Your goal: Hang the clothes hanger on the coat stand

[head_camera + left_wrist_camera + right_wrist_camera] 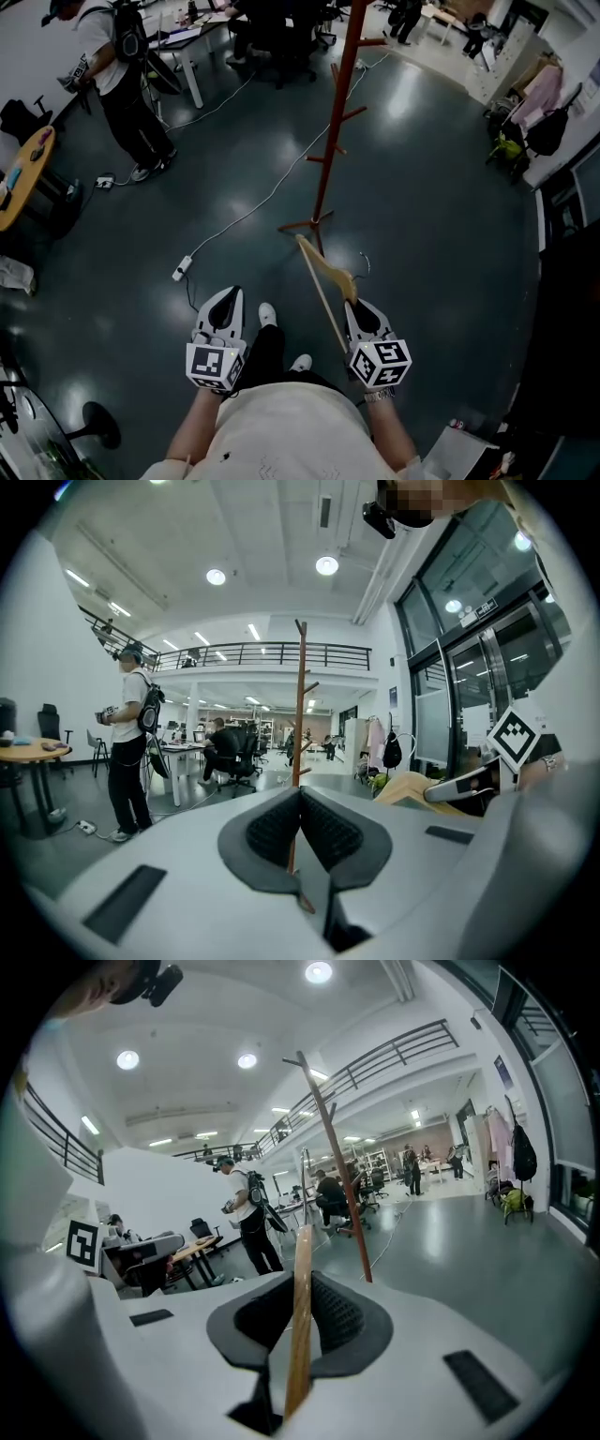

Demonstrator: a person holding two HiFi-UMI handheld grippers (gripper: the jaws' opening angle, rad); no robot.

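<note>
The red-brown wooden coat stand (328,141) rises from the dark floor straight ahead, with pegs up its pole and its feet a little beyond my grippers. It also shows in the left gripper view (301,714) and the right gripper view (337,1176). A light wooden clothes hanger (323,272) is clamped in my right gripper (356,305), its arm slanting up-left toward the stand's base. The hanger's bar (300,1316) runs between the shut pads. My left gripper (228,293) hangs level beside it, its pads (323,832) meeting at the tips with nothing held. The hanger (412,785) shows at that view's right.
A white cable with a power strip (182,268) crosses the floor left of the stand. A person (122,75) stands at the back left near a round wooden table (28,173). Desks and office chairs (272,37) fill the far end. Garments (539,94) hang at the right wall.
</note>
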